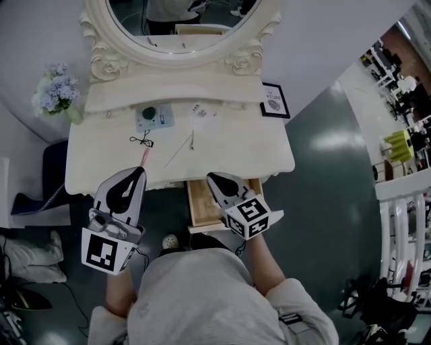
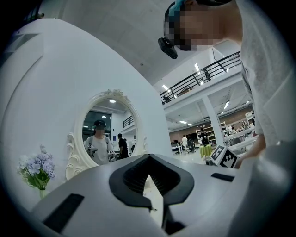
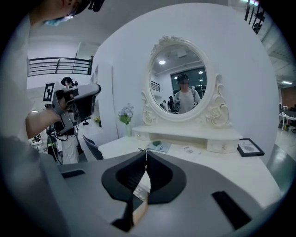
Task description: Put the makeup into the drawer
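Note:
On the cream vanity table [image 1: 236,145] lie a pink stick [image 1: 144,156], a thin pale stick [image 1: 180,149], a black looped cord [image 1: 141,140], a blue packet with a dark round compact [image 1: 155,116] and small bits [image 1: 199,109]. An open wooden drawer [image 1: 196,205] juts out under the table's front edge. My left gripper [image 1: 140,170] [image 2: 148,157] is at the front edge with its tip just short of the pink stick, jaws shut. My right gripper [image 1: 210,176] [image 3: 146,152] hangs above the drawer, shut, with nothing between its pads.
An oval mirror [image 1: 182,20] stands at the back of the table. A vase of pale blue flowers [image 1: 57,87] is at the back left and a small black frame [image 1: 275,100] at the back right. A dark chair [image 1: 54,175] stands left of the table.

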